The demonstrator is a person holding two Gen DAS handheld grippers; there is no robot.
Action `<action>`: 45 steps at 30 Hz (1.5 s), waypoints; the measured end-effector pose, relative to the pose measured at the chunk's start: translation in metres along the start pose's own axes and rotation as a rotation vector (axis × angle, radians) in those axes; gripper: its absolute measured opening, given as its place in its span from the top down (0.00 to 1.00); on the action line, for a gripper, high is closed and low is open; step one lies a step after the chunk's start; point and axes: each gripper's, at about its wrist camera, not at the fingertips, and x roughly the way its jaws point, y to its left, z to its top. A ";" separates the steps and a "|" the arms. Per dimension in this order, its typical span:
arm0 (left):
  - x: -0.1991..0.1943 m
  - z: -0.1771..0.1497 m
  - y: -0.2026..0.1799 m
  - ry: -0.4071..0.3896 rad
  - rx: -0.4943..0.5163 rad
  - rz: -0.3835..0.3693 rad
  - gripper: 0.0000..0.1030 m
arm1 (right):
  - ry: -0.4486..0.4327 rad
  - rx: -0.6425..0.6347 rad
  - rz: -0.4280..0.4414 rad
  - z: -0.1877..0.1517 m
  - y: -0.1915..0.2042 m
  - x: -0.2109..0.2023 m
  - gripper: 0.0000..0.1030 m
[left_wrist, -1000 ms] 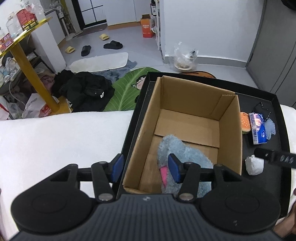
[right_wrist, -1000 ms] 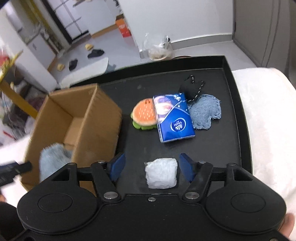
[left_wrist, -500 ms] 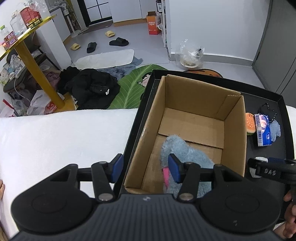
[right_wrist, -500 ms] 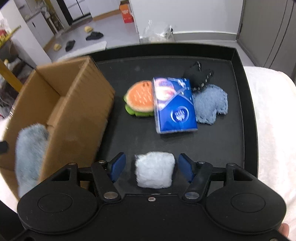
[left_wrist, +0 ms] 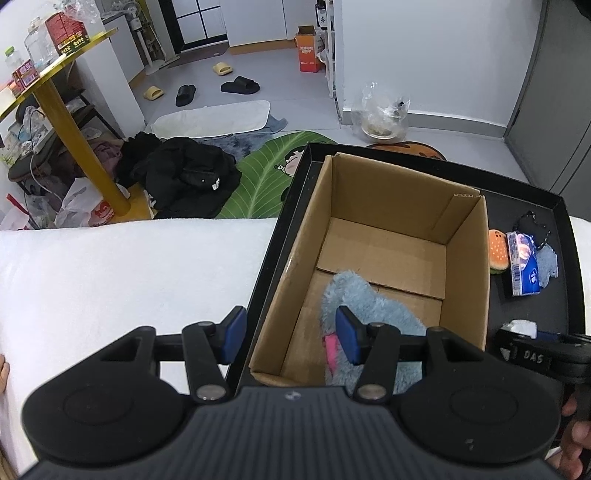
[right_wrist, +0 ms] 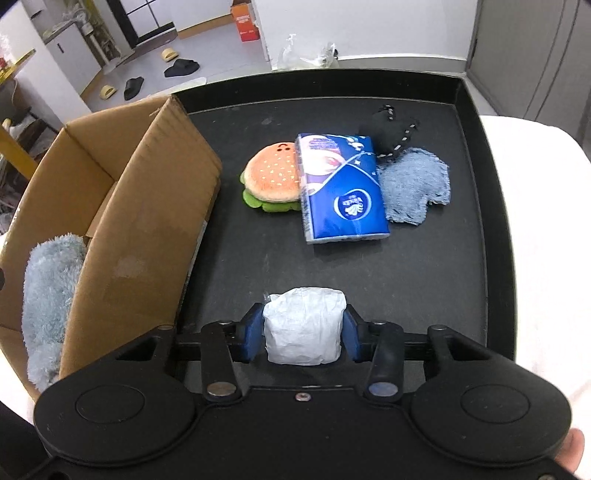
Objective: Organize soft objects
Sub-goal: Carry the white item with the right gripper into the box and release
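"DAS" on right gripper (left_wrist: 532, 356); "tnt" on red box (left_wrist: 68, 27), yellow shelf.

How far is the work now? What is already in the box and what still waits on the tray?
Done: the blue fluffy toy lies in the cardboard box. In hand: the right gripper has closed on the white soft wad; the left gripper is open. Left on the black tray: the burger plush, tissue pack, denim piece and black pouch.
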 end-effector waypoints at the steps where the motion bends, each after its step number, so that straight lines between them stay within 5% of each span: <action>1: 0.000 0.000 0.000 0.000 0.004 -0.003 0.50 | -0.001 0.012 0.006 0.000 -0.002 -0.003 0.58; 10: 0.001 0.002 0.008 0.024 -0.001 -0.012 0.50 | -0.053 0.042 0.088 0.009 -0.001 -0.040 0.58; 25: 0.014 -0.001 0.021 0.052 -0.049 -0.068 0.50 | -0.181 -0.039 0.104 0.039 0.029 -0.089 0.58; 45: 0.037 -0.007 0.052 0.115 -0.149 -0.155 0.87 | -0.164 -0.164 0.160 0.050 0.113 -0.088 0.58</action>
